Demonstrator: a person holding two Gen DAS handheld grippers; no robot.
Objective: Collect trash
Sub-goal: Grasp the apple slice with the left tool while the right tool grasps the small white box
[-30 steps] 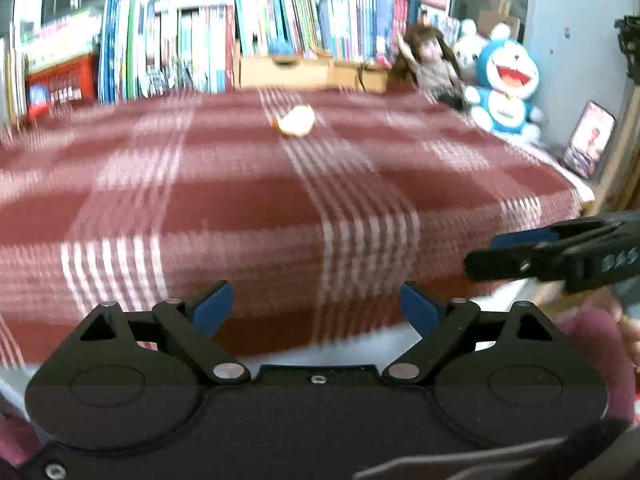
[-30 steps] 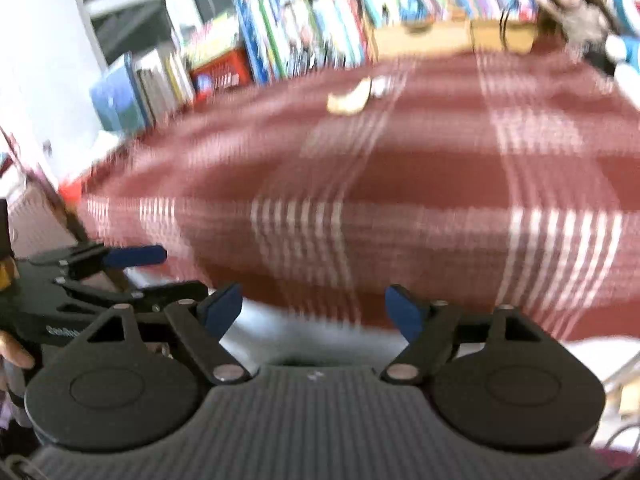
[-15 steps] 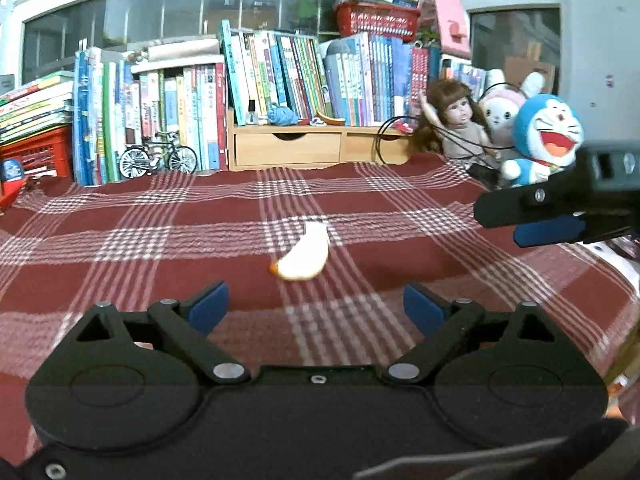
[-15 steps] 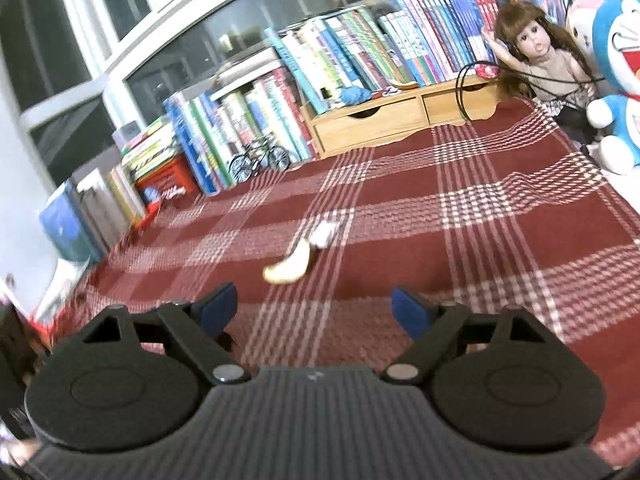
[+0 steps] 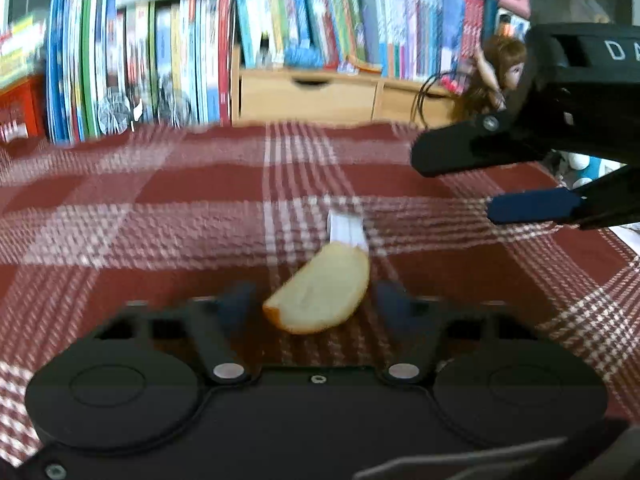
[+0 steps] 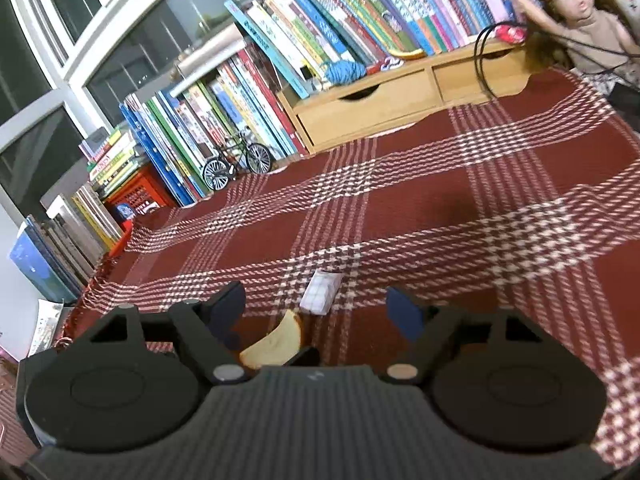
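Your left gripper (image 5: 312, 300) has the peel wedge (image 5: 320, 296) lying between its jaws, which are closing at about half width with the pads not yet pressing; it looks light, soft and curved, so pinch across its short width at the thick middle. Your right gripper (image 6: 316, 312) stands wide with nothing held, the white wrapper (image 6: 321, 293) just ahead of its jaws. Half a second ago the wedge lay well ahead of wide-open left jaws.
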